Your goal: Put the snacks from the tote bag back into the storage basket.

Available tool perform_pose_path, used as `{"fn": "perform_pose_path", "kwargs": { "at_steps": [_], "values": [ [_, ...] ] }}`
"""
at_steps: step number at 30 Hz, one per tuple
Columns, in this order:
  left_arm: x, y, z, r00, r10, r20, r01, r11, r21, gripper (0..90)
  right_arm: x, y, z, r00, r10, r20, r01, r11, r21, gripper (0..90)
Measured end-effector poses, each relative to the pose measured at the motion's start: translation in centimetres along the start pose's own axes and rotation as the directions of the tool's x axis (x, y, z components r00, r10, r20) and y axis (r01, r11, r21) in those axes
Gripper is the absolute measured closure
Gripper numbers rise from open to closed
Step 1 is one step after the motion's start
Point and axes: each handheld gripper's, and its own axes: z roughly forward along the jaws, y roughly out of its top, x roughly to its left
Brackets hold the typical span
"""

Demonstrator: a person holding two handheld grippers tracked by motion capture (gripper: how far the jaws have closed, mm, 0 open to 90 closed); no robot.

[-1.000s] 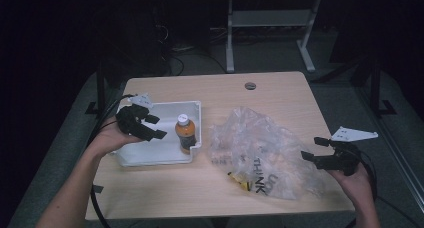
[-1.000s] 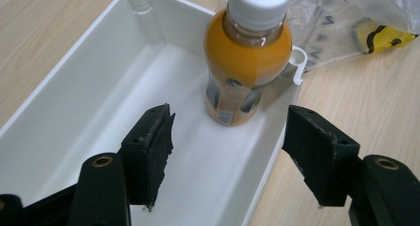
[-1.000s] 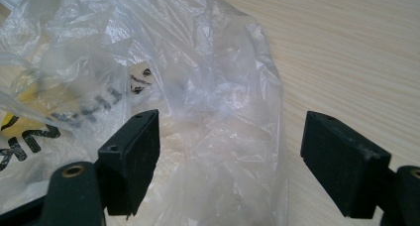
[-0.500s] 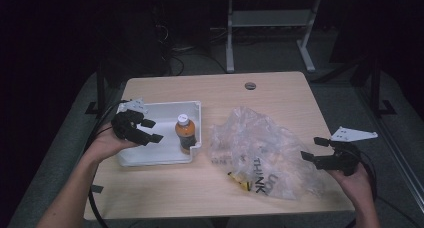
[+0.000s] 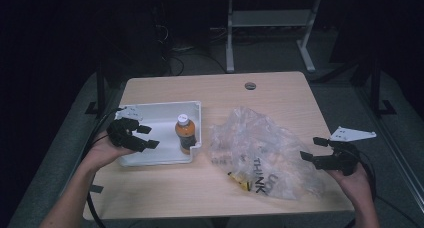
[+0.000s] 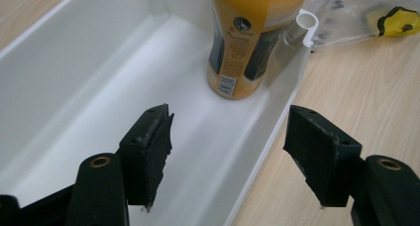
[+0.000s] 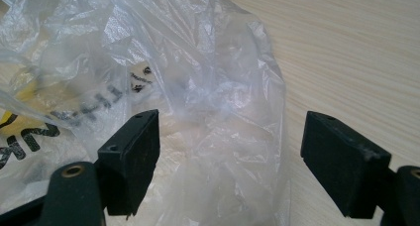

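A white tray [image 5: 159,119] sits on the left of the wooden table [image 5: 210,90]. An orange juice bottle [image 5: 185,134] with a white cap stands upright at the tray's right end. My left gripper [image 5: 150,137] hovers open over the tray's near left part, well short of the bottle [image 6: 247,42]; its jaws [image 6: 230,146] straddle the tray's near wall [image 6: 267,132] and hold nothing. A crumpled clear plastic bag [image 5: 260,150] with black lettering lies right of the tray. My right gripper [image 5: 311,148] is open at the bag's right edge, with bag film [image 7: 213,112] lying between the jaws [image 7: 230,156].
A small yellow and black item [image 5: 241,182] shows through the bag's near side, also visible beyond the tray [image 6: 398,20]. A round cable hole [image 5: 250,85] marks the far table edge. A white frame [image 5: 270,23] stands on the dark floor behind.
My left gripper has drawn back from the bottle, toward the tray's near left corner, staying open. The right gripper and the bag have not moved.
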Motion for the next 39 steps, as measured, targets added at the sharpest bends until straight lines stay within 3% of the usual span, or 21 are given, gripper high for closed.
{"fn": "perform_pose_path", "kwargs": {
  "at_steps": [10,25,39],
  "values": [
    [0.1,-1.2,0.1,0.9999,-0.004,-0.010,0.004,0.9999,0.011,33.3,-0.1,-0.1,0.0,1.0000,0.000,0.000,0.000,1.000,0.001,22.4],
    [-0.1,-4.0,0.2,0.9986,-0.044,-0.030,0.044,0.9990,-0.013,33.3,0.1,-0.1,0.2,1.0000,-0.003,0.003,0.003,1.000,0.012,22.3],
    [-0.5,-5.2,0.0,0.9985,-0.039,-0.040,0.039,0.9992,-0.009,33.0,0.2,-0.1,0.3,1.0000,-0.009,0.000,0.009,1.000,0.014,22.3]
  ]
}}
